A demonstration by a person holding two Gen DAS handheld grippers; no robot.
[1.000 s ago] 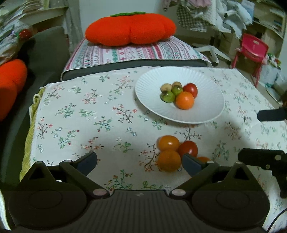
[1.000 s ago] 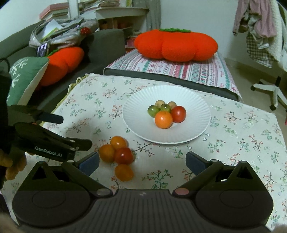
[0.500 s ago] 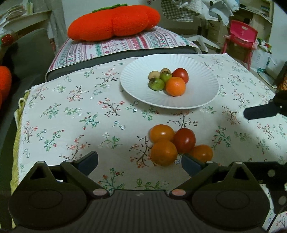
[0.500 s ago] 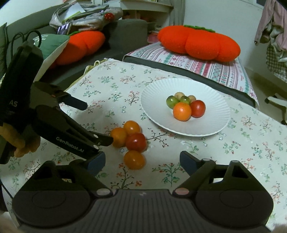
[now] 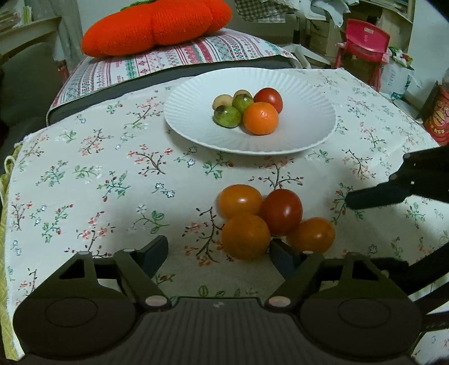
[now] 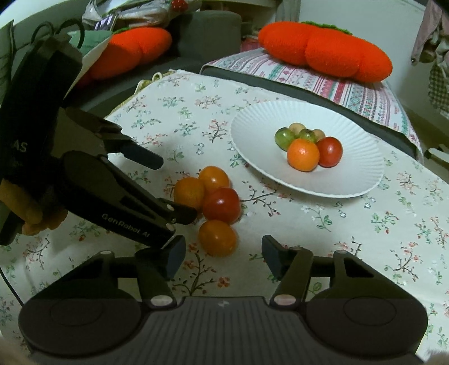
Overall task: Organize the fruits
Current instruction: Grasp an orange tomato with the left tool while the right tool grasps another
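Observation:
A cluster of fruit lies on the floral tablecloth: an orange (image 5: 245, 236), an orange tomato (image 5: 240, 200), a red tomato (image 5: 282, 211) and another orange tomato (image 5: 311, 234). The cluster also shows in the right wrist view (image 6: 221, 205). A white plate (image 5: 303, 134) behind holds an orange (image 5: 260, 118), a red tomato (image 5: 268, 98) and small green and tan fruits. My left gripper (image 5: 219, 251) is open, its fingers just short of the cluster. My right gripper (image 6: 223, 254) is open, close to the nearest orange tomato (image 6: 217, 238). The left gripper (image 6: 171, 191) reaches the cluster from the left.
A striped cushion (image 5: 174, 61) with an orange pumpkin pillow (image 5: 157, 25) lies behind the table. A red child's chair (image 5: 362, 47) and a red canister (image 5: 439, 118) stand at the right. A grey sofa (image 6: 213, 25) with another orange pillow (image 6: 132, 50) is at the left.
Both grippers have moved forward and down toward the fruit cluster, which now looks larger and closer. Both stay open. The fruits have not moved.

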